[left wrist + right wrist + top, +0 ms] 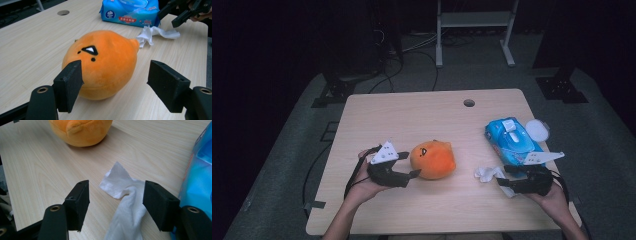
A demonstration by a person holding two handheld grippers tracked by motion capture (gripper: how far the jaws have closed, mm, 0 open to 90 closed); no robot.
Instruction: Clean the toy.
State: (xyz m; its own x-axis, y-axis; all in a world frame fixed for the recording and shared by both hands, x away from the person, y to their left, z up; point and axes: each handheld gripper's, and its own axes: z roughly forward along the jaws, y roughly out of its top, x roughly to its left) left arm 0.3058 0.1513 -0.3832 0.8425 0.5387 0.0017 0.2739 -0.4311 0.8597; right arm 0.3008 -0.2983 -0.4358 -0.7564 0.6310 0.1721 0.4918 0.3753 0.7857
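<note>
An orange plush toy with a small black-and-white face lies on the wooden table, left of centre. My left gripper points at it from the left. In the left gripper view the plush sits just ahead of the left gripper, whose jaws stand open and apart from it. A crumpled white wipe lies beside a blue wipes pack. My right gripper reaches the wipe from the right. In the right gripper view the wipe runs between the open jaws of the right gripper, unpinched.
A white round lid lies by the pack's far right corner. A cable hole sits near the table's far edge. Behind the table stand a white metal frame and dark stands with cables on the grey floor.
</note>
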